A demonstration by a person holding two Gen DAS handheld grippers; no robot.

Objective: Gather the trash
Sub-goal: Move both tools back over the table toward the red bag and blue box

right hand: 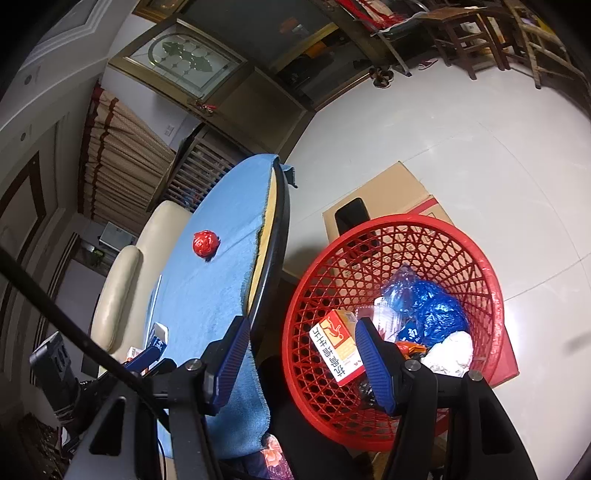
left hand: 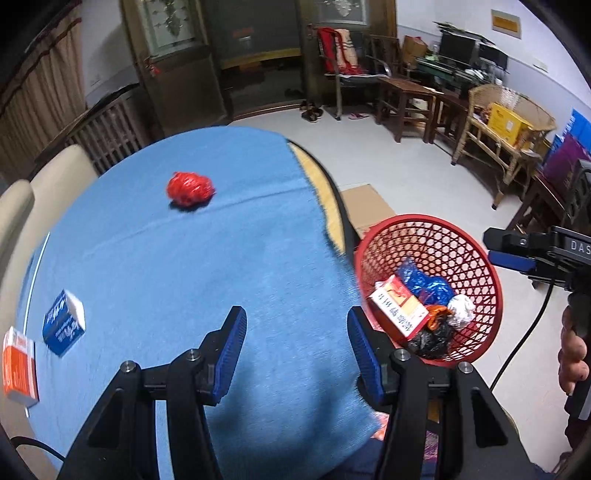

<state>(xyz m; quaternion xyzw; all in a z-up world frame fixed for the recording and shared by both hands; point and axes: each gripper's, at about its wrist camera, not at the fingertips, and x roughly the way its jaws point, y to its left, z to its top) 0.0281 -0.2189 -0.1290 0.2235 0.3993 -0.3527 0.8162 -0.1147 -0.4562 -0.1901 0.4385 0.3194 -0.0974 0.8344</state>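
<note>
A pale tiled floor (left hand: 406, 155) spreads past dark wooden chairs (left hand: 402, 99) and a wicker bench (left hand: 506, 122) (boxes piled on it); a glass-paned door (left hand: 173, 33) stands behind.

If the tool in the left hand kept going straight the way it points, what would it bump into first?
Probably the blue tablecloth: the left tool is open, empty and angled down at bare cloth. The red crumpled ball lies farther on and left of that line, though depth is hard to judge.
</note>
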